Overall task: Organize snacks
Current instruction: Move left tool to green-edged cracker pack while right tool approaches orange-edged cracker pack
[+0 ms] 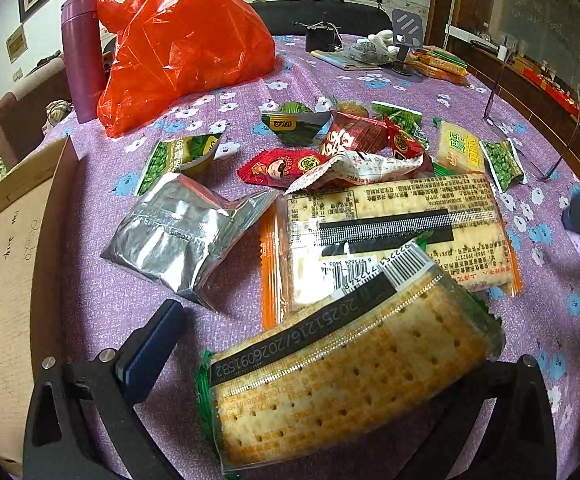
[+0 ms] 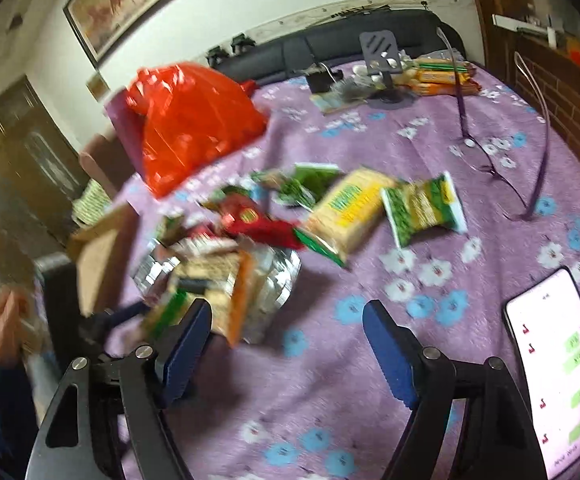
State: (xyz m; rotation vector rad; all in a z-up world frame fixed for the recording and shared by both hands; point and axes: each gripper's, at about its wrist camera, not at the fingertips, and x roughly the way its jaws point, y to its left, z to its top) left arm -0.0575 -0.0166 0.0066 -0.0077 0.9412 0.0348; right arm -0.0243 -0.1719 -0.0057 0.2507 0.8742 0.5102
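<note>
My left gripper (image 1: pixel 322 360) is wide open. A green-edged cracker pack (image 1: pixel 342 376) lies between its fingers, resting on a larger orange-edged cracker pack (image 1: pixel 394 236); I cannot tell whether the fingers touch it. A silver foil pouch (image 1: pixel 182 228), a green pea packet (image 1: pixel 174 156) and several red and green snack packets (image 1: pixel 350 140) lie beyond on the purple flowered tablecloth (image 1: pixel 250 92). My right gripper (image 2: pixel 290 332) is open and empty above bare cloth. The blurred snack pile (image 2: pixel 250 240), a yellow cracker pack (image 2: pixel 346 212) and a pea packet (image 2: pixel 422 208) lie ahead of it.
An open cardboard box (image 1: pixel 10 280) stands at the left edge. A red plastic bag (image 1: pixel 178 44) and a purple flask (image 1: pixel 82 52) stand at the back left. Glasses (image 2: pixel 502 152), a lit phone (image 2: pixel 558 368), a phone stand (image 1: pixel 406 40) and more cracker packs (image 1: pixel 442 66) lie right and behind.
</note>
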